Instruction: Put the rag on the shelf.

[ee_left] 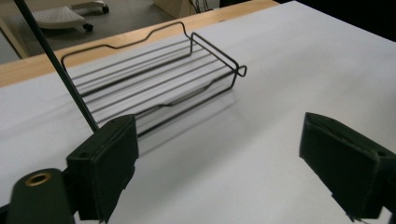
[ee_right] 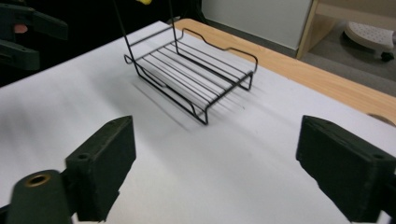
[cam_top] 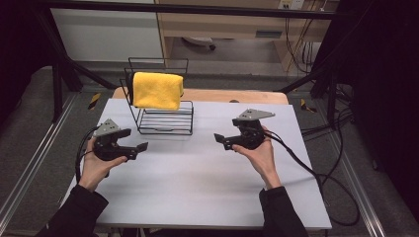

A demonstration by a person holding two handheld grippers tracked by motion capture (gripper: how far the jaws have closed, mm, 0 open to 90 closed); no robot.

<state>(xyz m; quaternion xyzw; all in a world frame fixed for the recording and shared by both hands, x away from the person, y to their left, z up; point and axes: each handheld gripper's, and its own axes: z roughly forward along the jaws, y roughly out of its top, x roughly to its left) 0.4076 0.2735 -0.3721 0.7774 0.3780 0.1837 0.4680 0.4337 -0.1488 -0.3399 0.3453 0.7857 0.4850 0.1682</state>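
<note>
A yellow folded towel [cam_top: 157, 90] hangs over the top bar of a black wire rack [cam_top: 165, 120] at the back of the white table [cam_top: 197, 173]. My left gripper [cam_top: 137, 148] is held low at the table's left, in front of the rack, open with nothing between its jaws. My right gripper [cam_top: 221, 140] is held right of the rack, pointing left, open and empty. The left gripper view shows the rack's bottom shelf [ee_left: 154, 79] ahead of my left gripper [ee_left: 224, 172]. In the right gripper view the rack's shelf [ee_right: 196, 77] lies ahead of my right gripper [ee_right: 219, 177].
A wooden board [cam_top: 237, 96] edges the table's far side. Cables [cam_top: 316, 173] trail off the right edge from the right gripper. Black frame posts [cam_top: 59, 74] stand at both back corners. The left gripper's jaws [ee_right: 23, 35] appear at the right gripper view's top left.
</note>
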